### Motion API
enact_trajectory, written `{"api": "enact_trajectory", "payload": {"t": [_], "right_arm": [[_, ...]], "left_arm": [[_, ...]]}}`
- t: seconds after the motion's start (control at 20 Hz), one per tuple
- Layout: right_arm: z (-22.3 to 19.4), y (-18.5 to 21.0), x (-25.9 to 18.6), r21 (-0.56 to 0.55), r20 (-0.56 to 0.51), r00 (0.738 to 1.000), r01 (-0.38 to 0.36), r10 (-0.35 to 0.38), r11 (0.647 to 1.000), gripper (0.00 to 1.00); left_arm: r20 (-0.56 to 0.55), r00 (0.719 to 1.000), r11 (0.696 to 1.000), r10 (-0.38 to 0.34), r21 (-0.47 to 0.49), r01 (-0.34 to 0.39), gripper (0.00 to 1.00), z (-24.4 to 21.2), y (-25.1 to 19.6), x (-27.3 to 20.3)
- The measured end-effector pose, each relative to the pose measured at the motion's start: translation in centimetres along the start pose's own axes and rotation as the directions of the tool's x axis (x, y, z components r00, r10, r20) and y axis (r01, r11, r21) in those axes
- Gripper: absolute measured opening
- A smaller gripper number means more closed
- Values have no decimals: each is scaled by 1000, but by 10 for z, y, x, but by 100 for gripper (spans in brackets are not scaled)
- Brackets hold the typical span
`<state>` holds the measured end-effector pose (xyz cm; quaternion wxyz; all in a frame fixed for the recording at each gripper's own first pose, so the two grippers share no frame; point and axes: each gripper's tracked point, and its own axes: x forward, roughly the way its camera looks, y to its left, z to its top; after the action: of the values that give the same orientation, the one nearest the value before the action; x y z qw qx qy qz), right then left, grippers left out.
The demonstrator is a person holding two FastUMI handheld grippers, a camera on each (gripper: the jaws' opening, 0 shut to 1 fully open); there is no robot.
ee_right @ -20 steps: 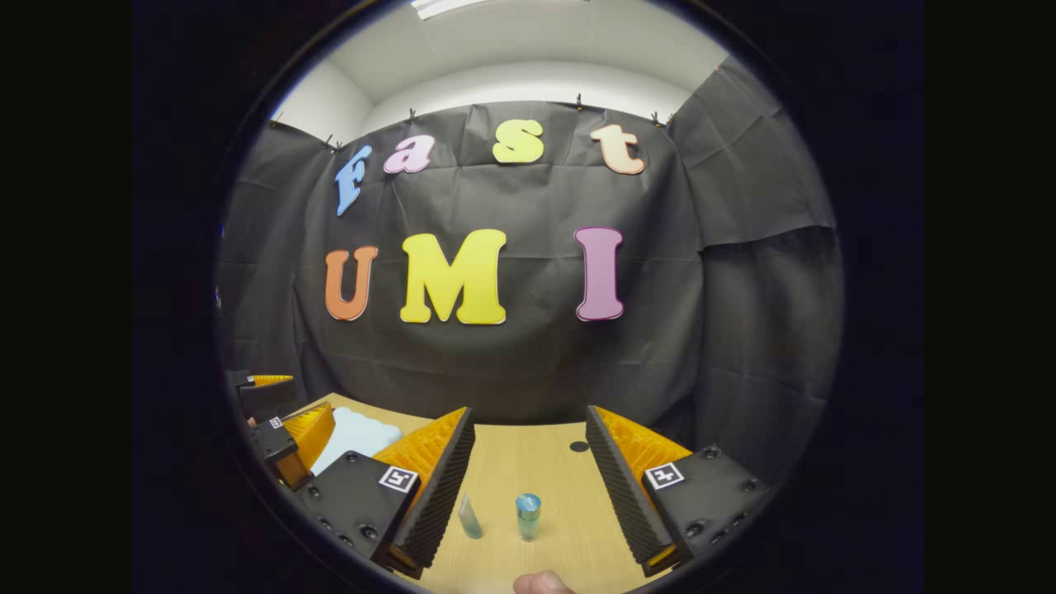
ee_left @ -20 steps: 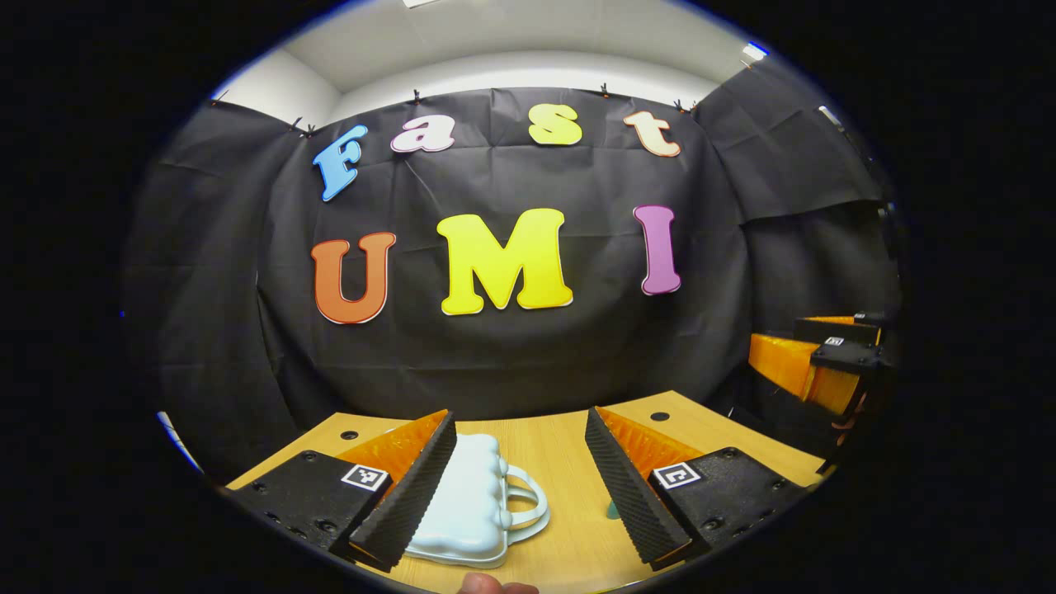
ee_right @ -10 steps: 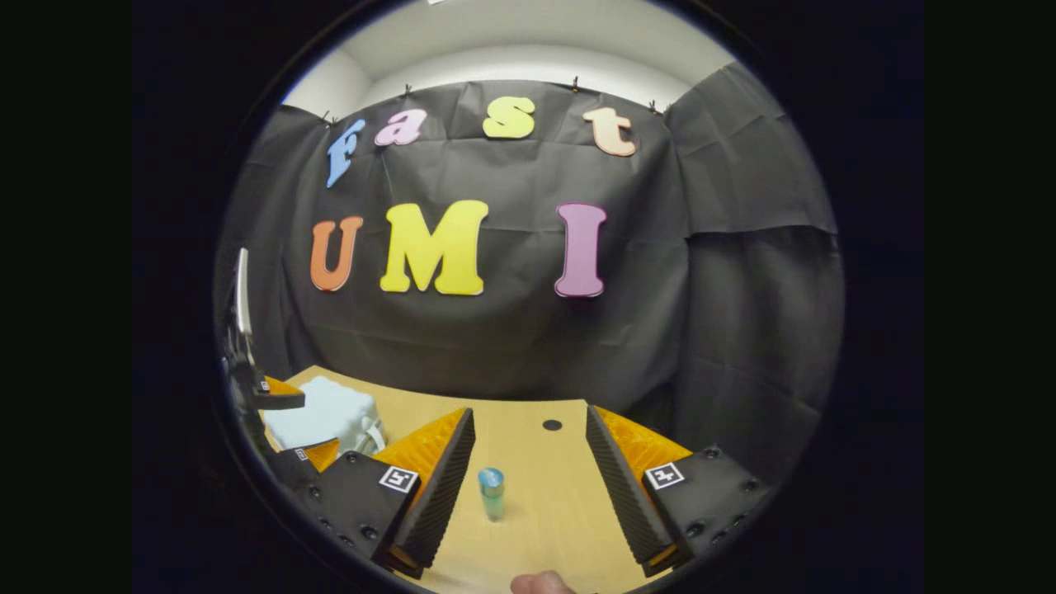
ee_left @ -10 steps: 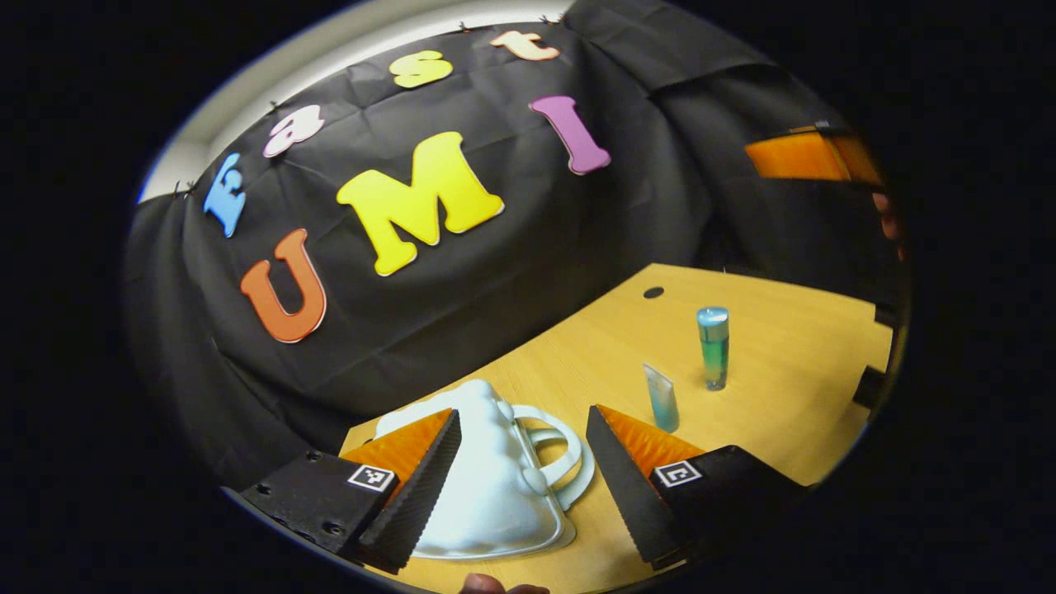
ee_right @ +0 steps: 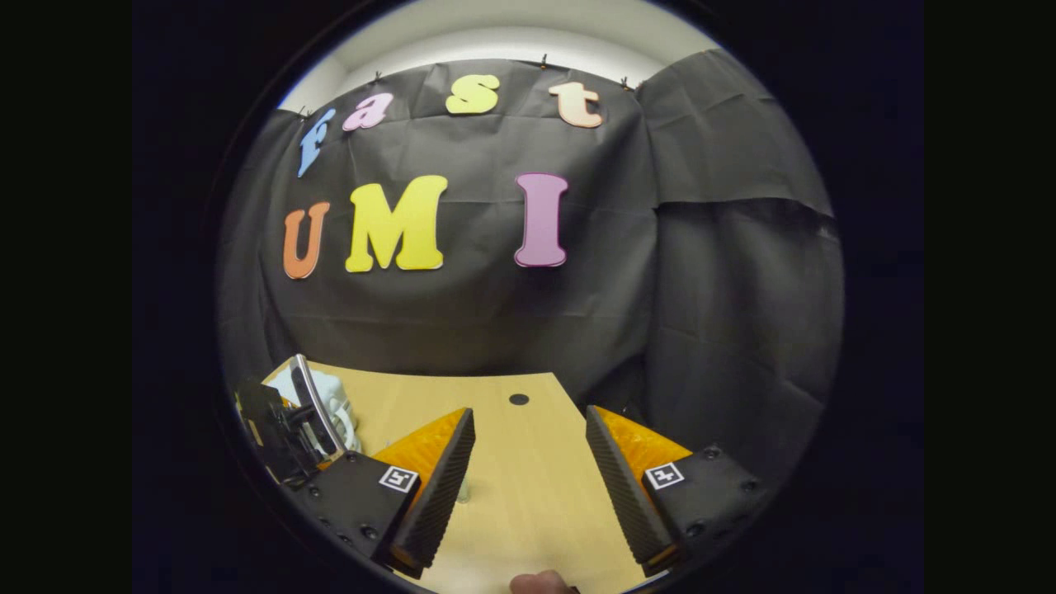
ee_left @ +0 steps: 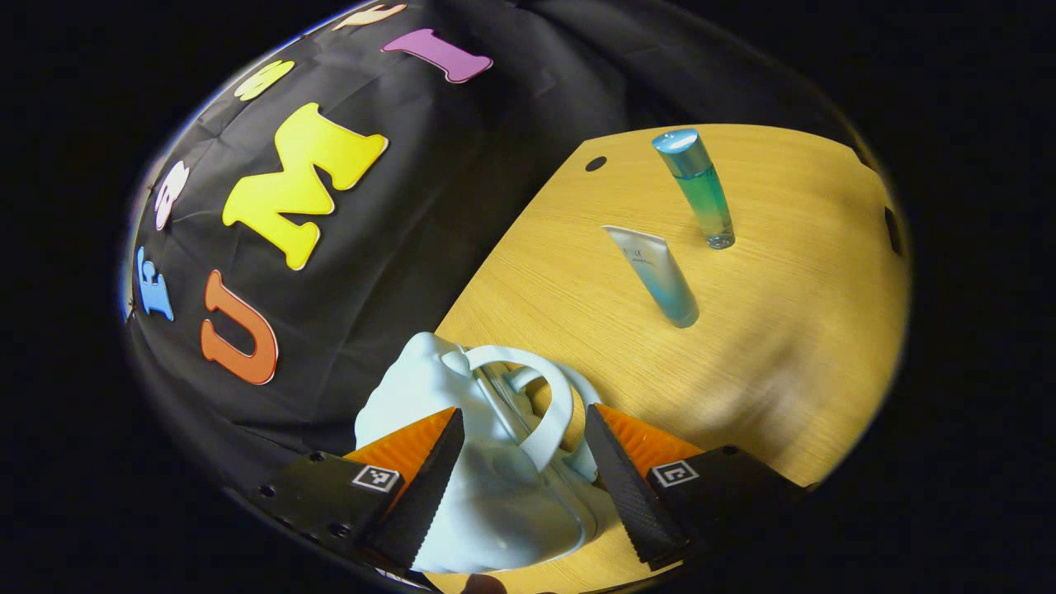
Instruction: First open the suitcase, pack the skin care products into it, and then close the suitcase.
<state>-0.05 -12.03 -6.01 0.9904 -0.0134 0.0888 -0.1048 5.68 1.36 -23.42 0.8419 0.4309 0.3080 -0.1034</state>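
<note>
The job is at its first step: opening the suitcase [ee_left: 495,487], and it looks shut for now. In the left gripper view, the left gripper [ee_left: 524,487] is right over the suitcase with its fingers spread wide, one on each side of the white handle [ee_left: 549,412], not pinching it. Next, I think, it must close on the handle or the lid edge and lift, which needs a gentle, steady pull so the light case does not slide on the table [ee_left: 784,346]. Past the suitcase, farther along the table, the tube [ee_left: 656,276] stands on its cap, and just beyond it stands the bottle [ee_left: 697,190]; both wait to be packed. In the right gripper view, the right gripper [ee_right: 528,487] hangs wide open over bare table, holding nothing, with the suitcase off to its left. Compared with a second ago, the left gripper has tipped down and come closer over the suitcase, and the right one has swung away from the bottle.
</note>
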Motion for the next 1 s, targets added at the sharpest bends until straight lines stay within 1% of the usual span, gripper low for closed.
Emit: {"api": "enact_trajectory", "payload": {"t": [0.05, 0.1, 0.15, 0.2, 0.25, 0.3, 0.4, 0.45, 0.5, 0.55, 0.65, 0.75, 0.8, 0.85, 0.9, 1.0], "right_arm": [[-1, -3, 1, -5, -4, 1000, 8, -8, 1000, 81], [-3, -4, 3, -10, -6, 1000, 14, -14, 1000, 81], [-3, -5, 4, -14, -8, 1000, 18, -18, 1000, 81], [-5, -6, 5, -15, -12, 1000, 19, -19, 1000, 81], [-7, -5, 7, -17, -16, 1000, 17, -17, 1000, 81], [-9, -4, 8, -20, -23, 1000, 17, -17, 1000, 81], [-13, -4, 11, -20, -34, 999, 15, -16, 1000, 81], [-13, -4, 11, -18, -37, 999, 15, -15, 1000, 81], [-14, -4, 13, -18, -40, 999, 16, -17, 1000, 81], [-14, -4, 14, -17, -42, 999, 16, -17, 1000, 81], [-17, -2, 15, -13, -49, 999, 13, -14, 1000, 81], [-19, 2, 16, -15, -52, 999, 7, -7, 1000, 81], [-19, 4, 15, -15, -52, 999, 1, -2, 1000, 81], [-19, 6, 15, -14, -50, 999, -2, 1, 1000, 81], [-20, 8, 14, -13, -48, 999, -5, 5, 1000, 81], [-22, 10, 14, -10, -50, 999, -9, 9, 1000, 81]], "left_arm": [[-14, 1000, 1000, 2, 10, -2, 93, -1, 0, 6], [-26, 1000, 1000, 4, 25, -4, 87, -1, 0, 10], [-38, 999, 999, 2, 34, -1, 84, -1, 0, 15], [-46, 999, 999, -8, 39, 10, 79, 0, -4, 20], [-54, 998, 999, -16, 50, 19, 77, 0, -8, 24], [-57, 998, 998, -21, 61, 25, 72, 2, -10, 29], [-89, 995, 997, -34, 65, 40, 57, -4, -15, 38], [-106, 993, 997, -44, 65, 51, 53, -6, -17, 41], [-128, 991, 996, -50, 64, 59, 44, -10, -19, 42], [-131, 990, 996, -51, 65, 60, 39, -9, -20, 45], [-136, 989, 996, -52, 68, 62, 34, -7, -20, 44], [-111, 992, 996, -67, 44, 73, 27, 0, -19, 40], [-89, 993, 996, -78, 32, 81, 22, 6, -16, 36], [-68, 994, 996, -88, 15, 89, 20, 10, -13, 32], [-51, 994, 995, -95, -9, 94, 15, 13, -9, 27], [-12, 995, 992, -103, -78, 102, 10, 15, 6, 13]]}}
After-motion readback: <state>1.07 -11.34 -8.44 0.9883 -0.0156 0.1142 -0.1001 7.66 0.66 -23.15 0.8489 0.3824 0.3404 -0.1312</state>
